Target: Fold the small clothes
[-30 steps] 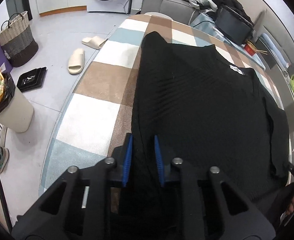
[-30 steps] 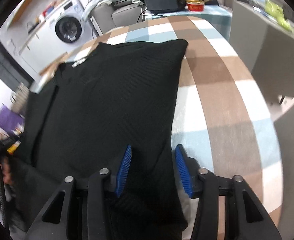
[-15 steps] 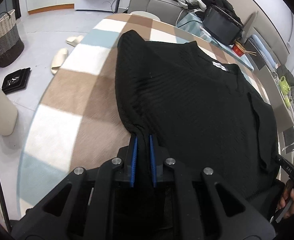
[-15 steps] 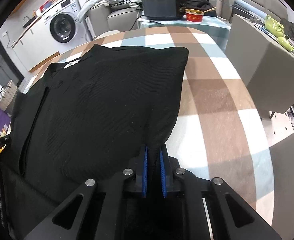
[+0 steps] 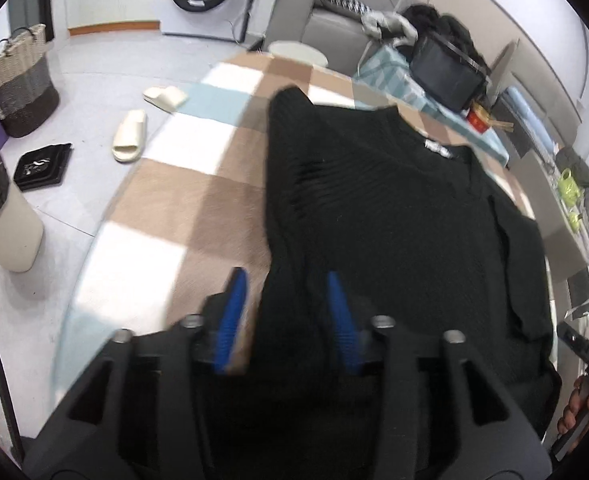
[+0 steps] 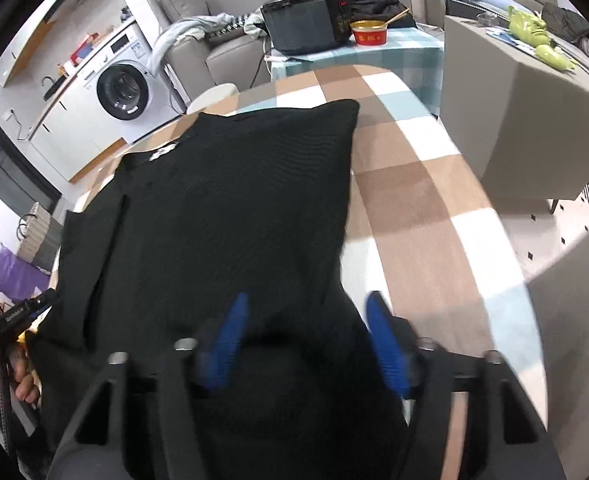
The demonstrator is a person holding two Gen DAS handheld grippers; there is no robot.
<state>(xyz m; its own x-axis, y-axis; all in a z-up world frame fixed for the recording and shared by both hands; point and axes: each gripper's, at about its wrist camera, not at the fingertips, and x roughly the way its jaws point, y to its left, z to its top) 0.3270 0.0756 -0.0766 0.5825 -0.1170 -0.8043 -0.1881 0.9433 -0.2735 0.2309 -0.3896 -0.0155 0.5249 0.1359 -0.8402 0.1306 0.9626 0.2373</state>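
- Your left gripper (image 5: 284,316) had its fingers apart, straddling the near hem of the black sweater (image 5: 394,220).
- Your right gripper (image 6: 308,338) was likewise spread over the hem.
- The sweater lay flat on the checked counter (image 5: 182,208), one sleeve folded in; further folds apparently remained.
- The woven basket (image 5: 20,88) hid its contents.

Left gripper (image 5: 284,316): blue fingers (image 5: 230,312) spread wide, pointing forward, tilted down. Right gripper (image 6: 308,336): fingers (image 6: 384,340) likewise parted, angled down. Bare hand (image 5: 574,416) grips right handle at frame edge; other hand (image 6: 18,384) grips left handle.
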